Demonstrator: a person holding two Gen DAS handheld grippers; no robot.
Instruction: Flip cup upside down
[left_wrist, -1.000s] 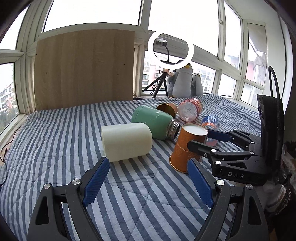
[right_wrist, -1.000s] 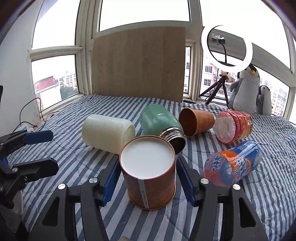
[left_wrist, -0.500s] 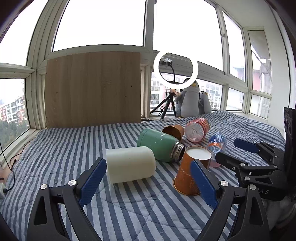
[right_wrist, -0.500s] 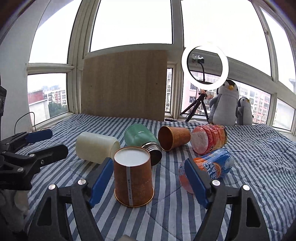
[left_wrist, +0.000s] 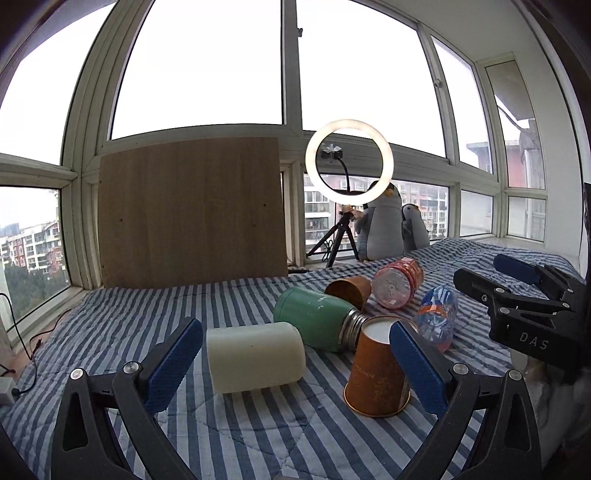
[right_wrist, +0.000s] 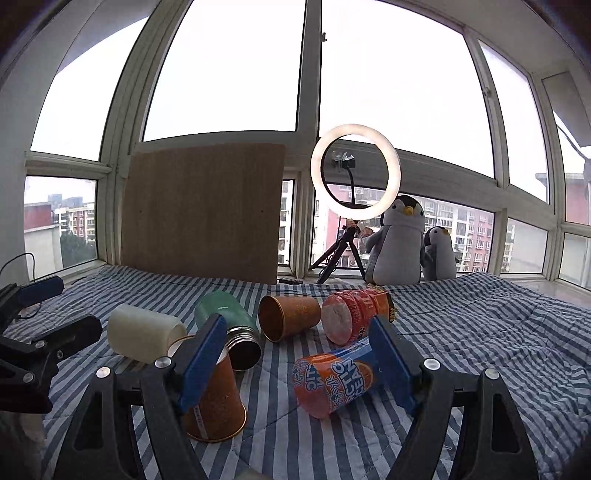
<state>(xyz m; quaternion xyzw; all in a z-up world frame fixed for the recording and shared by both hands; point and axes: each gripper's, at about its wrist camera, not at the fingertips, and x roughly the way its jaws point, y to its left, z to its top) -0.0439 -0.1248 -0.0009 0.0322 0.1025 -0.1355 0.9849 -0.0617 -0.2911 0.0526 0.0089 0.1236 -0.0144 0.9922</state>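
An orange paper cup (left_wrist: 376, 373) stands upside down on the striped bedspread, white base up; it also shows in the right wrist view (right_wrist: 216, 402), partly behind my right gripper's left finger. My left gripper (left_wrist: 291, 363) is open and empty, behind a cream cup (left_wrist: 255, 356) lying on its side. My right gripper (right_wrist: 299, 363) is open and empty, drawn back from the orange cup. It shows at the right of the left wrist view (left_wrist: 517, 291). A second orange cup (right_wrist: 288, 317) lies on its side.
A green flask (left_wrist: 317, 319) lies beside the upside-down cup. A red bottle (right_wrist: 354, 315) and an orange soda bottle (right_wrist: 336, 380) lie on the bedspread (right_wrist: 480, 332). A wooden board (left_wrist: 192, 210), ring light (left_wrist: 349, 160) and penguin toys (right_wrist: 400, 240) stand at the window.
My right gripper has let go of the orange cup and pulled back to the right; the cup stays upside down. Both grippers have drawn back and tilted up.
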